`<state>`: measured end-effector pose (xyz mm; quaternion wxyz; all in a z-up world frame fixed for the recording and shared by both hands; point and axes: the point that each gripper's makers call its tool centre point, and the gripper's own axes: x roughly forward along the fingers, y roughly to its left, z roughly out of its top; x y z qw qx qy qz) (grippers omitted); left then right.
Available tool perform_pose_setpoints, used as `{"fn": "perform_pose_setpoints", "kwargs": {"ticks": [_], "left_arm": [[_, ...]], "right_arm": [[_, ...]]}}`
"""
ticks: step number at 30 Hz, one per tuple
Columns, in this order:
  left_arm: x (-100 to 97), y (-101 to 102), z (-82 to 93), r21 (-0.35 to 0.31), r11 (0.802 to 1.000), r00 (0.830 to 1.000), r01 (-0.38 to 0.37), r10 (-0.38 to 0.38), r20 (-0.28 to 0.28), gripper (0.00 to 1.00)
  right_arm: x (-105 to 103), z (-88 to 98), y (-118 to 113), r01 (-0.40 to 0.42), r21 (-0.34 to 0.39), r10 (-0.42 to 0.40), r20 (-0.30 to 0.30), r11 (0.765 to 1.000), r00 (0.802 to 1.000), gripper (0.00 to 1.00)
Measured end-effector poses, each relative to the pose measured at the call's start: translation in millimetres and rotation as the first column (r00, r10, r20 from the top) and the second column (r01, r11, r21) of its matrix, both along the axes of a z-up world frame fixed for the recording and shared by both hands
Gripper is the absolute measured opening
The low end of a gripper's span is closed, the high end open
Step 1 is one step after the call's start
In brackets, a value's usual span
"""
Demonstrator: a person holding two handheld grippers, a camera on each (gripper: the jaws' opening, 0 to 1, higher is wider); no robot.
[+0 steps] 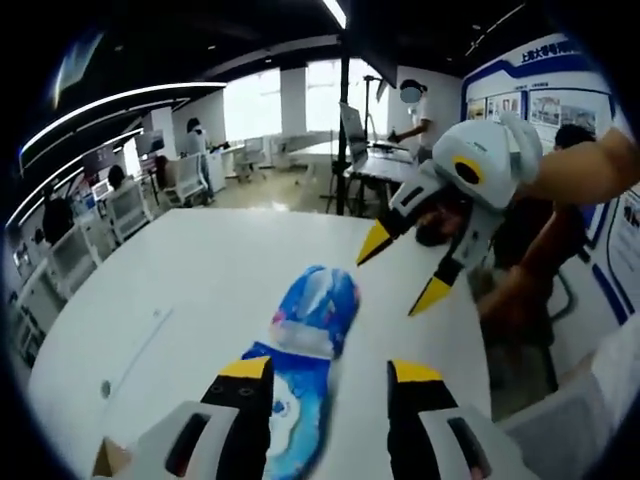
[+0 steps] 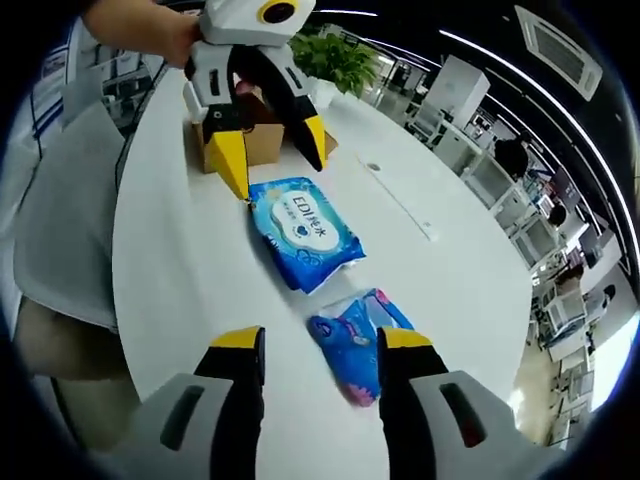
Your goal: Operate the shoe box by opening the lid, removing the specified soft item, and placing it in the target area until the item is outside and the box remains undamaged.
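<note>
Left gripper (image 1: 330, 372) open wide, holding nothing, blue wipes pack (image 1: 300, 385) lying flat between its tips. Right gripper (image 2: 323, 342) open too, small blue pouch (image 2: 352, 345) just ahead. Farther off, brown shoe box (image 2: 262, 140), maybe open, hard to tell.

A long white table (image 1: 180, 290) ran down the room. Beyond its far end stood office chairs (image 1: 125, 205) and desks, and a person (image 1: 415, 115) stood by a dark pole (image 1: 343, 130). A green potted plant (image 2: 335, 55) sat past the table's other end, with more white chairs (image 2: 525, 235) alongside.
</note>
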<state>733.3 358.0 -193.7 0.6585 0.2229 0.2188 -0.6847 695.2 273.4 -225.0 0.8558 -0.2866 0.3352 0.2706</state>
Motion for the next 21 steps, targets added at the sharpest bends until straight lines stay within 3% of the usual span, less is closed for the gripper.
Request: {"fn": "perform_pose_setpoints", "kwargs": {"ticks": [9, 21], "left_arm": [[6.9, 62.4, 9.2, -0.011, 0.998, 0.998, -0.070, 0.070, -0.007, 0.47], [21.8, 143.1, 25.5, -0.032, 0.988, 0.988, -0.151, 0.152, 0.008, 0.47]], "right_arm": [[6.1, 14.5, 37.6, -0.035, -0.013, 0.035, 0.010, 0.999, 0.999, 0.42], [26.7, 33.6, 108.6, -0.099, -0.022, 0.100, 0.026, 0.995, 0.995, 0.42]]}}
